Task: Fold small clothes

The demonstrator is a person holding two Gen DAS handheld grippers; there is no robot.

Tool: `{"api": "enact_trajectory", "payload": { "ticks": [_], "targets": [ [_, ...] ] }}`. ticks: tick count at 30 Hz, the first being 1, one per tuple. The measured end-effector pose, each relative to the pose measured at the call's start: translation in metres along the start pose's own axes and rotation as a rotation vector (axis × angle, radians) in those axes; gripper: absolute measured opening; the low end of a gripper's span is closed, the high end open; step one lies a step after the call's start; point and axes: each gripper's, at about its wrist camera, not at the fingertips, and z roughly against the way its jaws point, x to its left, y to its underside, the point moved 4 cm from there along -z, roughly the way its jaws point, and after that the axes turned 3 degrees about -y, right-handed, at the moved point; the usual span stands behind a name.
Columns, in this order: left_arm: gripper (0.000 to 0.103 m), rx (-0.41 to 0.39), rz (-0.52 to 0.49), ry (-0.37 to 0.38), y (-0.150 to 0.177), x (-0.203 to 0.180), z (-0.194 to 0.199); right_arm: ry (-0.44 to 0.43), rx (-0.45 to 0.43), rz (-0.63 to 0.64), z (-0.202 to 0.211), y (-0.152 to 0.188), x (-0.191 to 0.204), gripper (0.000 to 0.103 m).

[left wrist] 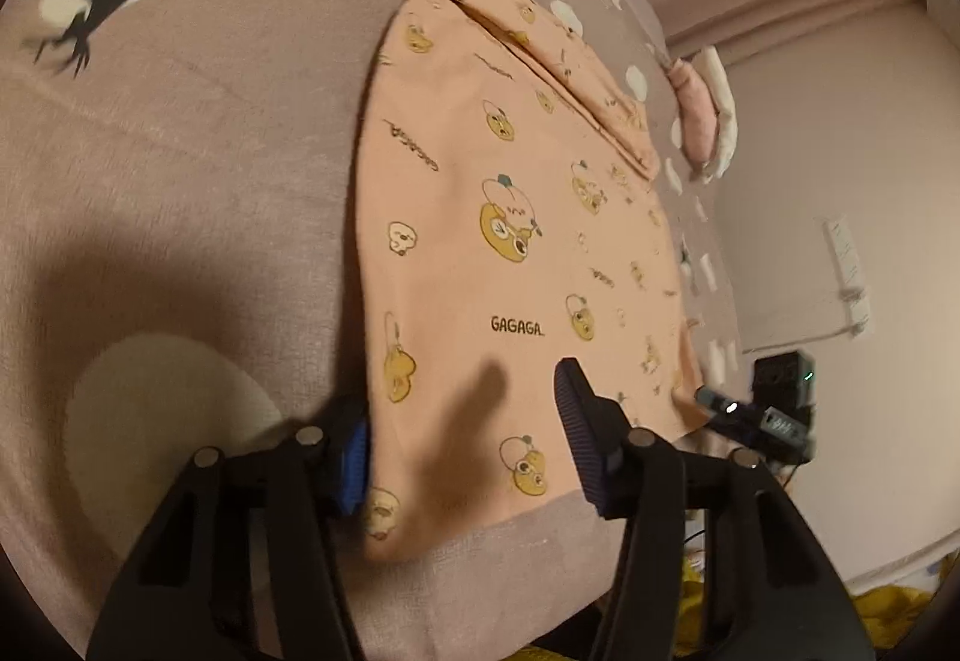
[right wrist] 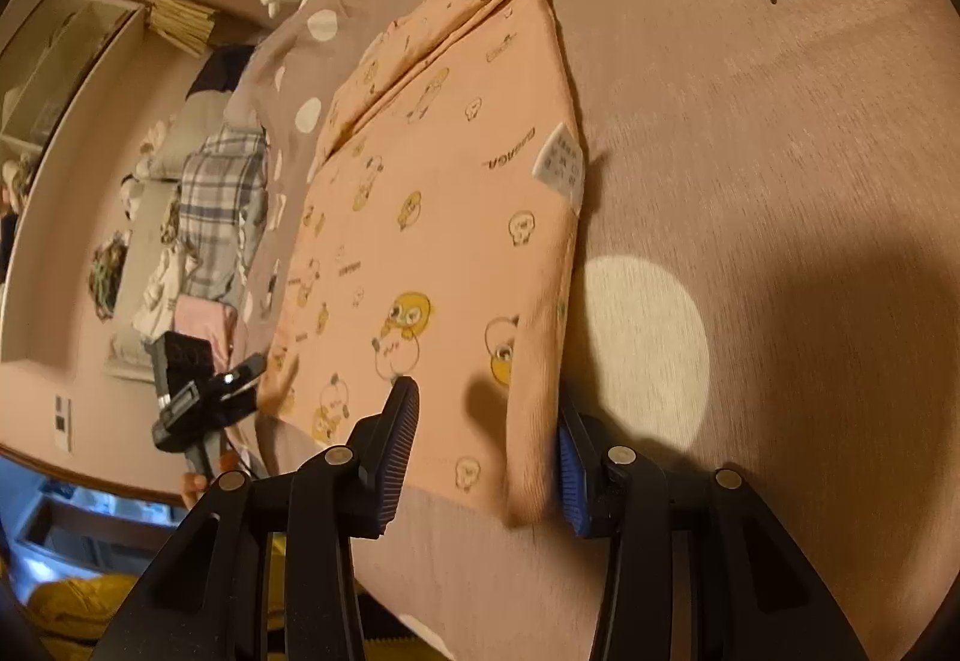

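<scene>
We have the peach shirt (left wrist: 516, 217) flat on the bed (left wrist: 180, 132) with its sleeves folded in, and our left hand-held gripper (left wrist: 462, 439) and right hand-held gripper (right wrist: 486, 445), both spread wide, straddle its near corners, the lengthwise fold remaining

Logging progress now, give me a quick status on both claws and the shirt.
Left claw and right claw open, straddling near corners. Peach shirt flat on bedspread, sleeve folded in. Nothing in the way.
</scene>
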Motion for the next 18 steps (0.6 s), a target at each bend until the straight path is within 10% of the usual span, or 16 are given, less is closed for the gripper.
{"api": "enact_trajectory", "payload": {
  "ticks": [10,18],
  "targets": [
    [0.052,0.015,0.051,0.067,-0.006,-0.003,-0.009,-0.041,-0.008,0.005,-0.013,-0.007,0.004,0.044],
    [0.023,0.043,0.092,0.083,0.008,0.010,-0.007,-0.056,0.003,-0.013,-0.004,0.010,-0.003,0.032]
  ]
}}
